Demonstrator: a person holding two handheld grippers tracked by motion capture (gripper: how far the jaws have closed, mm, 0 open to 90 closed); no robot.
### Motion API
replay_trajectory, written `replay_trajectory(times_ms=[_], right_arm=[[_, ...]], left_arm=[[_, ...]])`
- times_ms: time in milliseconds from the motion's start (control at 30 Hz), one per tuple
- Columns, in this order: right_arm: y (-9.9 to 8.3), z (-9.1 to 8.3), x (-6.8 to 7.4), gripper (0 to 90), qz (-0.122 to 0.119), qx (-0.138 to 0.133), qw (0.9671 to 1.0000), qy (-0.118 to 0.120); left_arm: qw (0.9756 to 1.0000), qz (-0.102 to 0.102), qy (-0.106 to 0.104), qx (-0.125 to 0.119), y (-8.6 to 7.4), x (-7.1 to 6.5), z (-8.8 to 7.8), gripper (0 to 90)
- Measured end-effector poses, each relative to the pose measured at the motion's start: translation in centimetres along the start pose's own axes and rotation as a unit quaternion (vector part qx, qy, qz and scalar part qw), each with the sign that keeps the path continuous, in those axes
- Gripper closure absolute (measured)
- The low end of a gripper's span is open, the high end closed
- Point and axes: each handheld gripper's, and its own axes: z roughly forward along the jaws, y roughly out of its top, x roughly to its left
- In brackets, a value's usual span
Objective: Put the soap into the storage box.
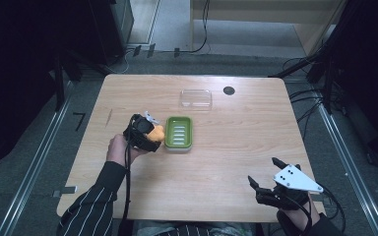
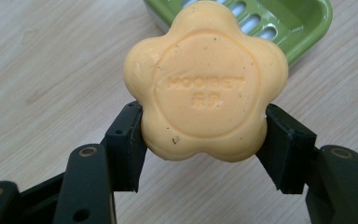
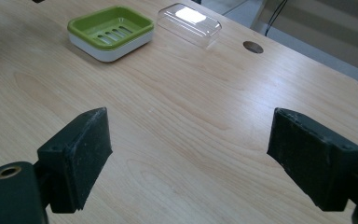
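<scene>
At tabletop centre-left: left gripper point(image 2: 204, 135) jaws clamped on flower-shaped orange soap bar point(image 2: 206, 81), held at 9 o'clock of green soap dish point(image 1: 178, 132), just beside it. Likely firm, slippery, dentable: grip opposite lobes. Right gripper point(image 3: 191, 163) jaws apart, idle. Clear lid point(image 1: 196, 99) at dish's 1 o'clock.

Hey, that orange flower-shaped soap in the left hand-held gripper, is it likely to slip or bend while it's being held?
Probably stiff: the soap keeps its lobed shape and crisp stamped lettering between the left hand-held gripper jaws. It may slip, since the jaws press only on its smooth, rounded lower lobes. It looks dry and matte, so the risk seems modest.
</scene>
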Motion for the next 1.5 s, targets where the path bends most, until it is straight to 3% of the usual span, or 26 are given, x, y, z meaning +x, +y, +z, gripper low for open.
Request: replay_trajectory(times_ms=[1133, 1500], right_arm=[[0.0, 0.0, 0.0, 13.6, 0.000, 0.000, 1.0000, 0.000], [0.0, 0.0, -0.1, 13.6, 0.000, 0.000, 1.0000, -0.001]], left_arm=[[0.9994, 0.030, -0.013, -0.014, 4.1, -1.1, 1.0, 39.6], [0.9990, 0.037, -0.022, -0.004, 5.4, -1.7, 2.0, 39.6]])
